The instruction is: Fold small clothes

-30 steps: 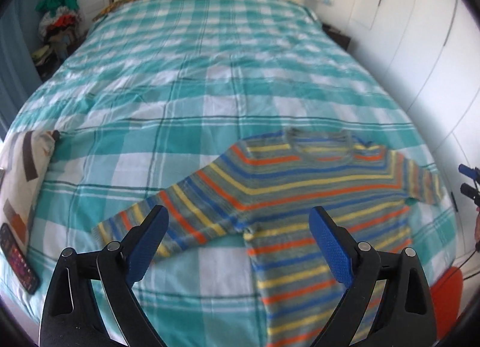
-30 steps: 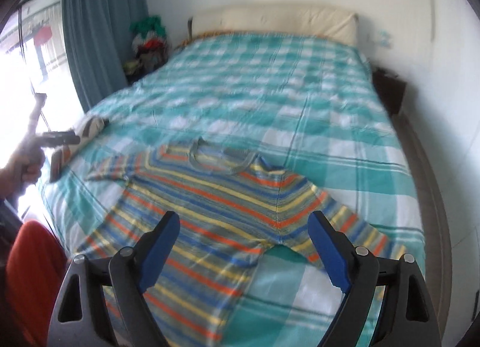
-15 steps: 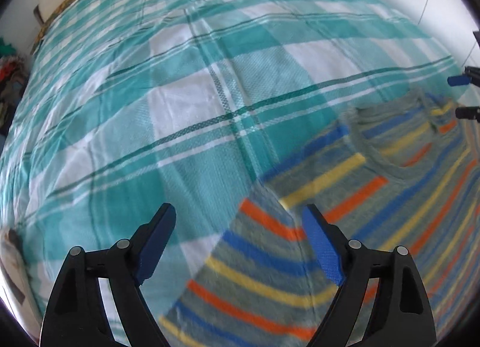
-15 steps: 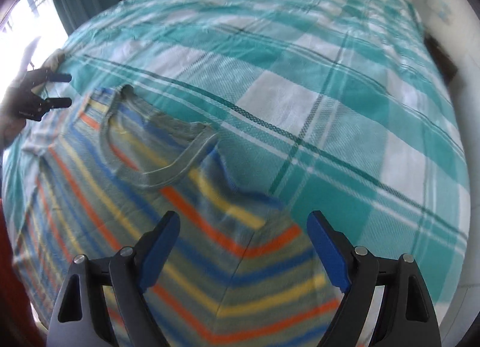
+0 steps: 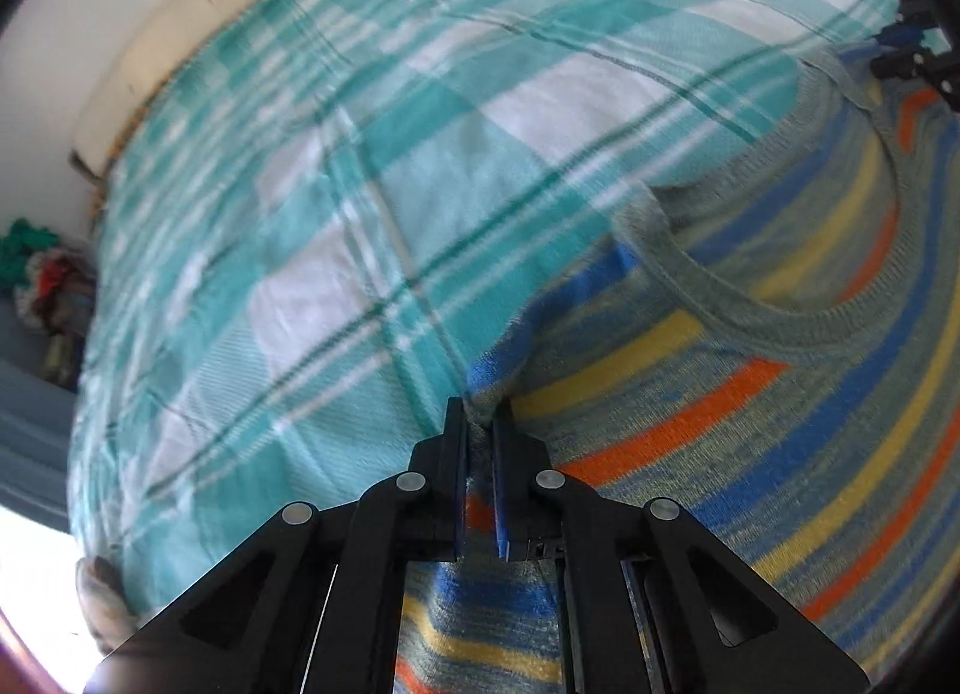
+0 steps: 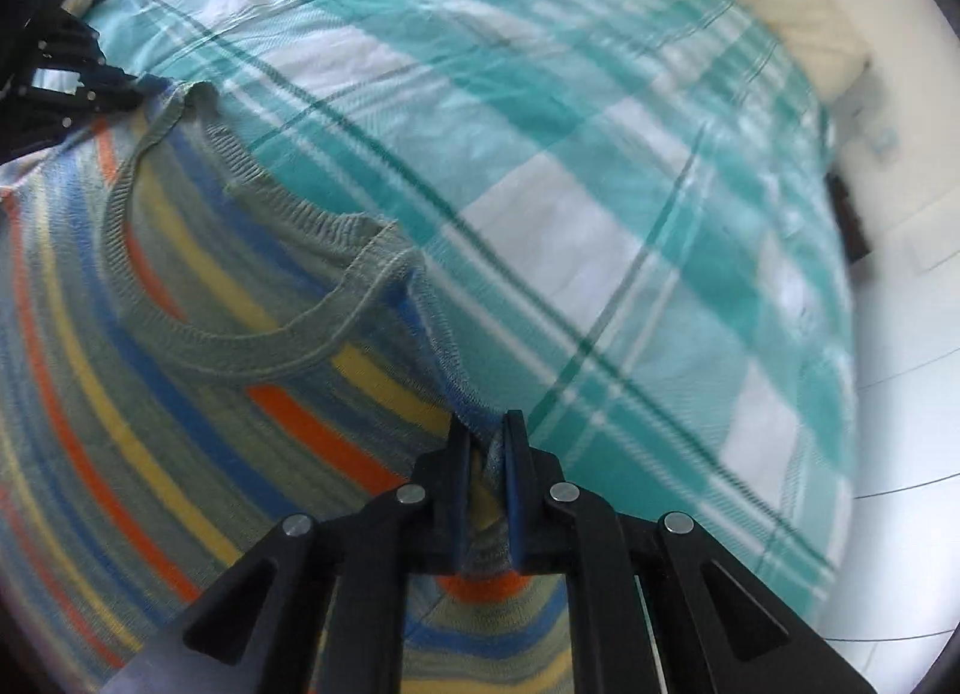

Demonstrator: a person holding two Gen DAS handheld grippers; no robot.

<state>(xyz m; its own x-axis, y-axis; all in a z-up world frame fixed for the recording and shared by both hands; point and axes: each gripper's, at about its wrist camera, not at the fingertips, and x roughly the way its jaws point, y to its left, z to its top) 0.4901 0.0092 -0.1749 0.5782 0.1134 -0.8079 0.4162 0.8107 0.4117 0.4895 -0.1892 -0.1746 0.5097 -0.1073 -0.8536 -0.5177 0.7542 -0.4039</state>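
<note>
A striped sweater lies flat on a teal plaid bed; the left tongs pinch its left shoulder edge; the right tongs clench its right shoulder edge.

Right gripper at bottom centre of frame, jaws pinched tight on shoulder edge of striped sweater; knit bunched between blue pads. Sweater fills left and lower left: grey-green ground, orange, yellow, blue stripes, ribbed neckline left of centre. Teal-and-white plaid bedspread covers centre and right. Left gripper at upper left edge, fingertips touching far shoulder of sweater; grip state unclear. Cream headboard upper right, white wall beyond.
</note>
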